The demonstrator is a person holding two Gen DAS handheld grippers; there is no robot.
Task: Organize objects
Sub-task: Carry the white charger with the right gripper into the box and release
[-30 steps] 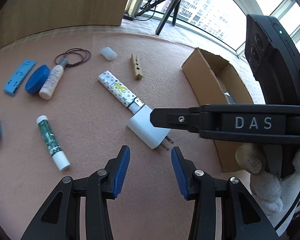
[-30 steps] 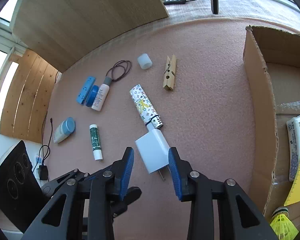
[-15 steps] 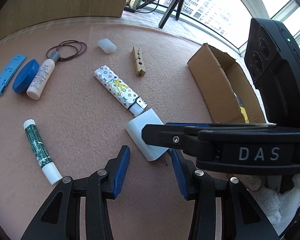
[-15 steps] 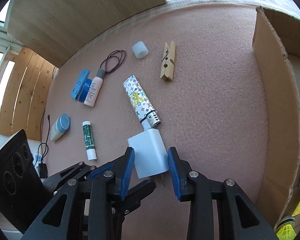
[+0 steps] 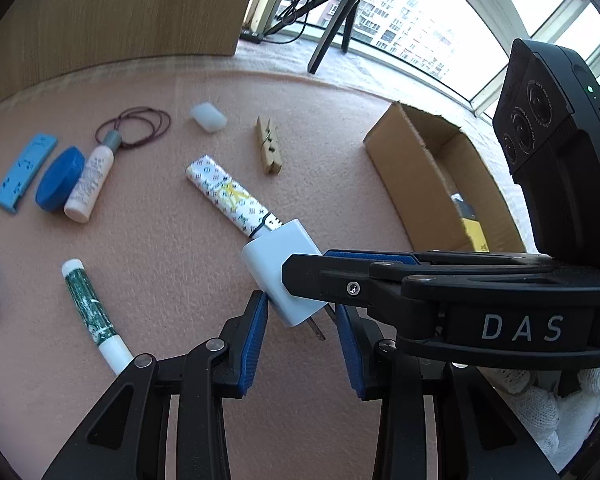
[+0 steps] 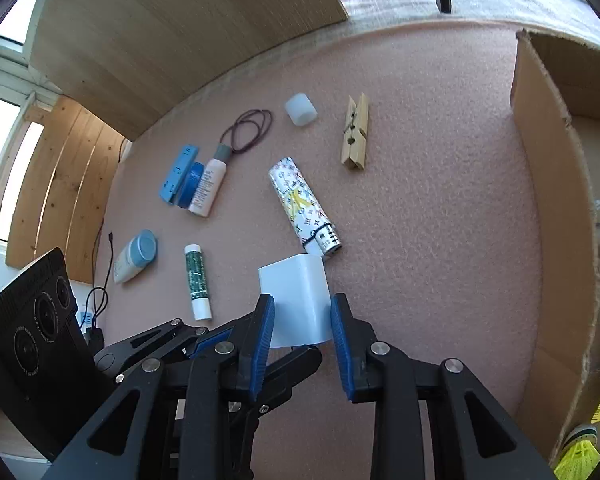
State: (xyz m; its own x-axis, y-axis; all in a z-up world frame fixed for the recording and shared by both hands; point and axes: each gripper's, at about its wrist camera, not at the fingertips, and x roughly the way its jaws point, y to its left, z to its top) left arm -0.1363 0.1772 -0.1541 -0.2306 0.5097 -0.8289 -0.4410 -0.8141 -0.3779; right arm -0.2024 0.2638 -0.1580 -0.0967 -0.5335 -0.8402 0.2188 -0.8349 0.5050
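A white charger plug [image 6: 296,288] lies on the pink mat with its far end against a patterned lighter [image 6: 300,200]. My right gripper [image 6: 302,320] straddles the plug. Its jaws are closing, and both blue pads touch the plug's sides. My left gripper [image 5: 302,320] comes in from the other side with its jaws closing too. The plug's [image 5: 278,264] pronged end sits between its pads. One pad meets a corner; the other side is hidden behind the right gripper's fingers, which cross in front. The open cardboard box [image 5: 396,176] stands to the right.
On the mat lie a wooden clothespin [image 5: 268,150], white cap [image 5: 208,117], hair ties [image 5: 140,130], small white bottle [image 5: 90,184], blue lid [image 5: 60,184], blue strip [image 5: 24,172] and green lip balm [image 5: 88,308]. The box [image 6: 548,200] holds several items. A gloved hand [image 5: 540,412] holds the right gripper.
Both grippers have moved in on the white plug and narrowed their jaws. The right pads now flank its sides, and the left pads bracket its pronged end.
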